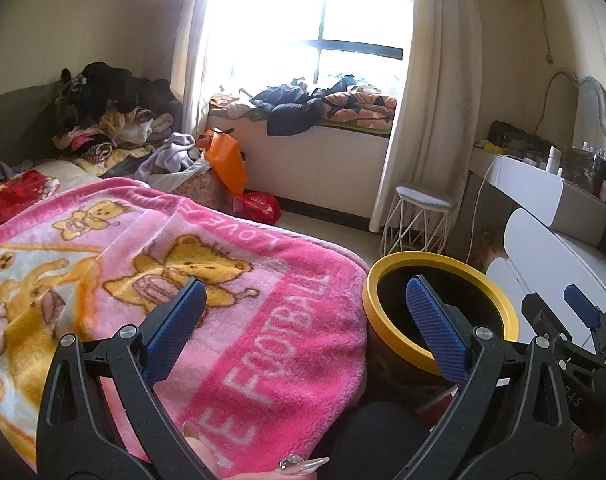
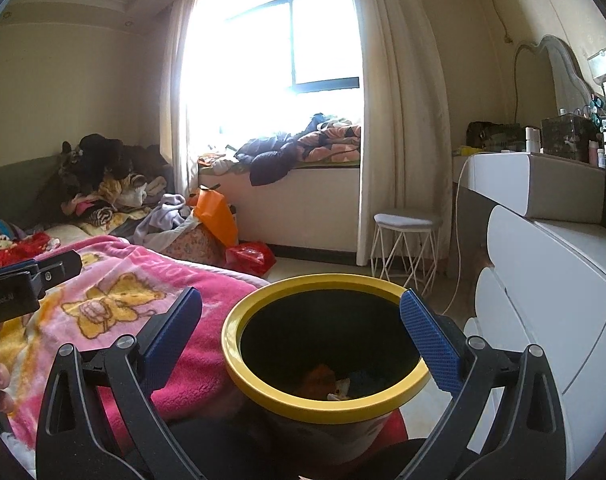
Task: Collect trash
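A trash bin with a yellow rim [image 1: 499,300] stands on the floor beside the bed, to the right of the pink bear blanket [image 1: 231,280]. In the right wrist view the bin's yellow rim [image 2: 315,402] lies just below and ahead. Some orange and dark trash [image 2: 323,378] lies at its bottom. My right gripper [image 2: 301,296] is open, its blue pads [image 2: 429,340] straddling the bin's mouth, nothing between them. My left gripper [image 1: 306,284] is open and empty over the blanket's edge, its right pad in front of the bin. The right gripper [image 1: 579,308] shows at the far right.
An orange bag [image 2: 215,212] and a red bag [image 2: 249,258] sit on the floor past the bed. A white wire stool [image 2: 405,248] stands by the curtain. A white dresser [image 2: 543,264] runs along the right. Clothes are piled on the bed's far end [image 1: 103,116] and on the window seat [image 1: 323,108].
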Tool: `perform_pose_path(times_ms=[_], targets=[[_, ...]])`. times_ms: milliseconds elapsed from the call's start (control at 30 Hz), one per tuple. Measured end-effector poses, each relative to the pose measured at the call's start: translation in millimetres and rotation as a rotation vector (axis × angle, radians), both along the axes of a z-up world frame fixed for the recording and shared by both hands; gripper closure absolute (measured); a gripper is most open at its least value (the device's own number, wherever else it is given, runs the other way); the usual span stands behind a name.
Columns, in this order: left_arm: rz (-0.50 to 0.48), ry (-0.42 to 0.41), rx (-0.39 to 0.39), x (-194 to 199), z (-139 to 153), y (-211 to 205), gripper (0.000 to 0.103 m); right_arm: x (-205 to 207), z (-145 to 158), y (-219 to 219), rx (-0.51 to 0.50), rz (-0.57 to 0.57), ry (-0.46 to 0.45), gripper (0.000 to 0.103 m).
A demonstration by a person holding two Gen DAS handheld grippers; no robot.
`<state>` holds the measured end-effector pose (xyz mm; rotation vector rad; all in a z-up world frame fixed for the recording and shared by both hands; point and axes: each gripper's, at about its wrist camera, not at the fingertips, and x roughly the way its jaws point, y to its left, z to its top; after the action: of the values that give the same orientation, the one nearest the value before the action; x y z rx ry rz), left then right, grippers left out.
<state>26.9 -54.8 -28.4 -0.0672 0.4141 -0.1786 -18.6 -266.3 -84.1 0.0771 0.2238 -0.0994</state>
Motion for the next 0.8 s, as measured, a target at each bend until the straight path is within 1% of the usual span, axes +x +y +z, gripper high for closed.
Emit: perform_pose_path(times_ms=[800], targets=[[0.0,0.002,0.0,0.1,-1.6,-1.1,0.011,2.3,-2.0,0.8,0.003,-0.002,0.001,0.006]])
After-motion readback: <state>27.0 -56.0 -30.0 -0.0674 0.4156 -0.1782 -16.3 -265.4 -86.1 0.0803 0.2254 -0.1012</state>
